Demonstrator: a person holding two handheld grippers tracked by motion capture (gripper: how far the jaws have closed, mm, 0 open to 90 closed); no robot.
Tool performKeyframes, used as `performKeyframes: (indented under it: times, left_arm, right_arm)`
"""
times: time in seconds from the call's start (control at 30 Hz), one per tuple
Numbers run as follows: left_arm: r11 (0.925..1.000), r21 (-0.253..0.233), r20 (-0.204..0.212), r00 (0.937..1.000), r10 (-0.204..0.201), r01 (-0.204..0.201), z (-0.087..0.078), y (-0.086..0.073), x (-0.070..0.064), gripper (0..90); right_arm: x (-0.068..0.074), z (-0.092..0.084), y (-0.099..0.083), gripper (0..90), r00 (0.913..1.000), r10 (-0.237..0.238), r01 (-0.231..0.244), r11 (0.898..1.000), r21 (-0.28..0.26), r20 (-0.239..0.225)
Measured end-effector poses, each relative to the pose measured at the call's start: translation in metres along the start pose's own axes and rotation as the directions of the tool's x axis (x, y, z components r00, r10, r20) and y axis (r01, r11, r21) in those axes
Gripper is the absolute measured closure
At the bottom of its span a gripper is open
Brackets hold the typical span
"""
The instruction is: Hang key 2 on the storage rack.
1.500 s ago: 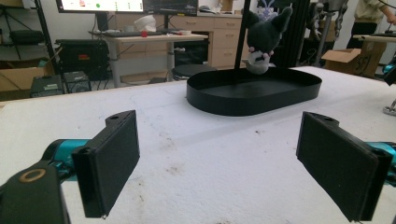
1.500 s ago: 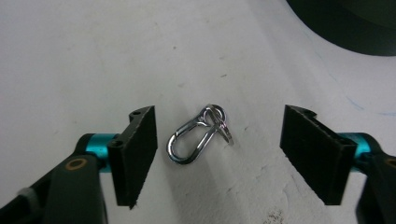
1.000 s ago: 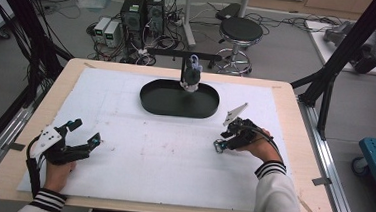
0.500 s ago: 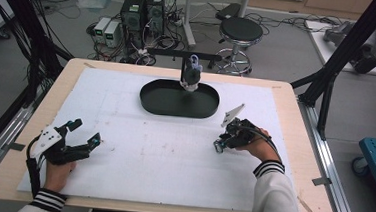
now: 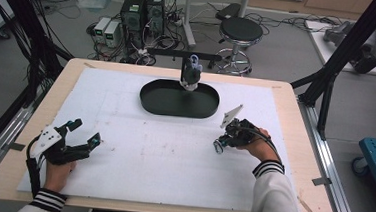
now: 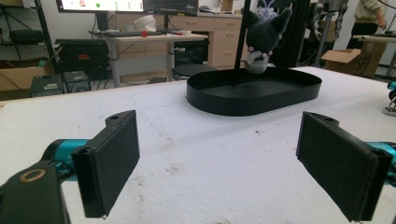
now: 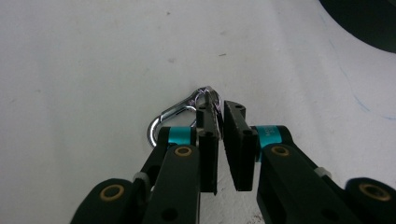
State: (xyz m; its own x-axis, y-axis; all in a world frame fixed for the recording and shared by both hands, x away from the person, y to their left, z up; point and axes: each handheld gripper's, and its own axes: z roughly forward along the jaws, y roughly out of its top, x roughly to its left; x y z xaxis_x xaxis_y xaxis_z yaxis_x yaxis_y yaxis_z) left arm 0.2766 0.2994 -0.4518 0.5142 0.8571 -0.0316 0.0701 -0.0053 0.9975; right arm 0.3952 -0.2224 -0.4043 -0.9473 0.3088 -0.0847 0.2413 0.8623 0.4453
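A silver carabiner [image 7: 169, 117] with a key ring lies on the white mat [image 5: 162, 164] at the right. My right gripper [image 7: 219, 109] points down at it. Its jaws have just been closing and now pinch the ring end between the pads. From above, the right gripper [image 5: 219, 144] sits low on the mat, a hand behind it. My left gripper [image 5: 85, 132] rests at the left front, open, with nothing between its fingers [image 6: 114, 158]. A black oval tray [image 5: 151, 101] stands at the back centre, and a dark plush toy [image 5: 190, 75] hangs over it.
The plush toy [image 6: 261, 35] hangs from a black bar above the tray [image 6: 210, 100]. Black frame posts rise at both table sides. A stool [image 5: 240, 29] and computer boxes stand on the floor beyond the far edge.
The right gripper's jaws have narrowed onto the carabiner. Both hands have stayed where they were.
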Motion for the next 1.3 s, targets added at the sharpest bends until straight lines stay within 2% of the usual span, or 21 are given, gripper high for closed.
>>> performKeyframes:
  times: [0.43, 0.57, 0.63, 0.7, 0.77, 0.9, 0.93, 1.03, 1.07, 1.13, 1.3]
  left_arm:
    - [1.0000, -0.001, -0.001, 1.0000, 0.000, 0.000, 0.000, 0.000, 0.000, 13.7]
    - [1.0000, -0.001, -0.001, 1.0000, 0.000, 0.000, 0.000, 0.000, 0.000, 13.7]
    - [1.0000, -0.001, -0.002, 1.0000, -0.001, 0.001, 0.000, 0.000, 0.000, 13.7]
    - [1.0000, 0.000, 0.000, 1.0000, 0.001, -0.001, 0.000, 0.000, 0.000, 13.7]
    - [1.0000, 0.000, 0.000, 1.0000, 0.000, 0.000, 0.000, 0.000, 0.000, 13.7]
    - [1.0000, 0.000, 0.000, 1.0000, 0.000, 0.000, 0.000, 0.000, 0.000, 13.7]
    - [1.0000, 0.000, 0.000, 1.0000, 0.000, 0.000, 0.000, 0.000, 0.000, 13.7]
    - [1.0000, -0.001, -0.001, 1.0000, 0.000, 0.000, 0.000, 0.000, 0.000, 13.7]
    - [1.0000, -0.002, -0.001, 1.0000, -0.001, 0.001, 0.000, 0.000, 0.000, 13.7]
    - [1.0000, -0.002, -0.001, 1.0000, -0.002, 0.002, 0.000, 0.000, 0.000, 13.7]
    - [1.0000, -0.003, -0.002, 1.0000, -0.002, 0.002, 0.000, 0.000, 0.000, 13.7]
  right_arm:
    - [0.002, 0.000, 0.002, 87.9, 1.0000, 0.005, -0.005, 1.000, -0.006, 0.000]
    - [0.002, -0.001, 0.003, 88.4, 0.9995, 0.031, -0.031, 0.999, -0.014, -0.001]
    - [0.001, -0.002, 0.004, 88.6, 0.9974, 0.072, -0.072, 0.997, -0.017, -0.004]
    - [0.001, -0.002, 0.004, 88.7, 0.9967, 0.081, -0.081, 0.996, -0.021, -0.005]
    - [0.000, -0.004, 0.004, 89.0, 0.9909, 0.134, -0.134, 0.990, -0.046, -0.012]
    - [-0.001, -0.008, 0.005, 89.0, 0.9886, 0.151, -0.151, 0.985, -0.078, -0.007]
    - [-0.001, -0.009, 0.005, 89.0, 0.9874, 0.157, -0.158, 0.983, -0.093, -0.020]
    - [-0.001, -0.013, 0.005, 89.0, 0.9866, 0.163, -0.163, 0.980, -0.118, -0.007]
    - [-0.001, -0.018, 0.006, 88.9, 0.9852, 0.171, -0.171, 0.973, -0.158, -0.009]
    - [-0.001, -0.020, 0.006, 88.9, 0.9843, 0.176, -0.175, 0.969, -0.173, -0.013]
    - [-0.002, -0.034, 0.008, 88.9, 0.9743, 0.225, -0.220, 0.942, -0.254, -0.009]
